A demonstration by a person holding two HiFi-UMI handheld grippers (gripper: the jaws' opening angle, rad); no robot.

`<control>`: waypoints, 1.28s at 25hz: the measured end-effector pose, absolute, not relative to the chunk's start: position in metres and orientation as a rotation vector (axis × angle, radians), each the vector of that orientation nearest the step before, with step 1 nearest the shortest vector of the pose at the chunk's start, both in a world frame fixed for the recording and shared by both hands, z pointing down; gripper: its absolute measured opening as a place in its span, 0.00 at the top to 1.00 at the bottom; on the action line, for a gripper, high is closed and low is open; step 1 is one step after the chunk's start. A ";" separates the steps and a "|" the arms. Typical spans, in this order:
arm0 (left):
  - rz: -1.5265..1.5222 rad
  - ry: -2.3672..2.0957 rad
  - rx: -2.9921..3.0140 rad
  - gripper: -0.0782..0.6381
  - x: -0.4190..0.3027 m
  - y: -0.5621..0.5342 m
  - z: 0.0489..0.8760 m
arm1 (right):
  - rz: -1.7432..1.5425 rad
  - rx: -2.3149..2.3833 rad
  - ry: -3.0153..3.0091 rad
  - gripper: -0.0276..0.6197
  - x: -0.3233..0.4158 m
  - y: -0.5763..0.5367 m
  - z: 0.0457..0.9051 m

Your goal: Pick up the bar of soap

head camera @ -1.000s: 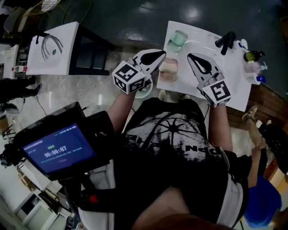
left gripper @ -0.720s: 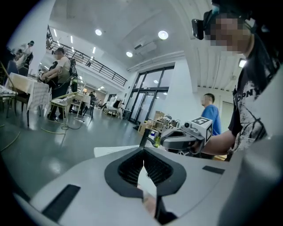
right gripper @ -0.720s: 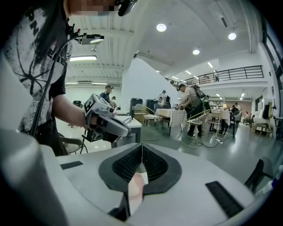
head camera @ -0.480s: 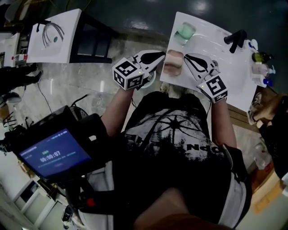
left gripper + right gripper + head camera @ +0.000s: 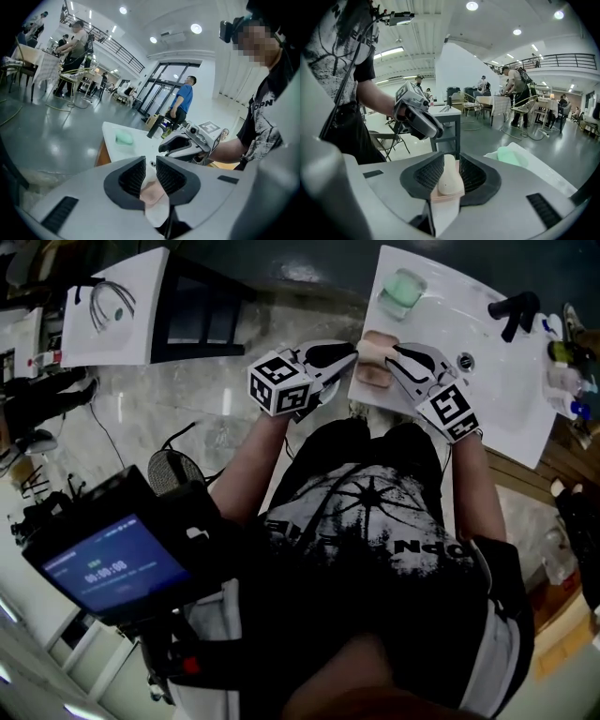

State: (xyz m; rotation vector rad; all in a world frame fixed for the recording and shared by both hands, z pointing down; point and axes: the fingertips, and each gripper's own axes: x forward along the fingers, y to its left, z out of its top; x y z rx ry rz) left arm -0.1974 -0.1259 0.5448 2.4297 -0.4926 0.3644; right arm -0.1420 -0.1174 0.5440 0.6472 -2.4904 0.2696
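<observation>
**Closing in from both sides**

Both grippers have come down toward the pink soap dish (image 5: 371, 379) since a second ago, and their jaws have just been opening. The left gripper (image 5: 349, 354), jaws narrowly apart, points at the dish from the left. The right gripper (image 5: 401, 354), jaws a little wider, frames the pale bar of soap (image 5: 449, 177) in its gap without pressing it. The soap lies in the dish at the near left edge of the white washbasin surface (image 5: 487, 381). Beyond, a green soap (image 5: 403, 289) sits at the far left corner and a black tap (image 5: 514, 307) stands by the far edge.
</observation>
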 end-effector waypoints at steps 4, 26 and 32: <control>0.385 -0.441 2.376 0.71 -0.190 -0.119 0.554 | 0.256 0.587 -2.455 0.74 -0.149 -0.109 0.557; 0.428 -0.272 2.098 0.59 -0.168 -0.125 0.615 | 0.065 0.344 -2.254 0.63 -0.177 -0.118 0.628; 0.354 -0.321 2.072 0.62 -0.164 -0.124 0.615 | -0.023 0.313 -2.249 0.63 -0.177 -0.113 0.626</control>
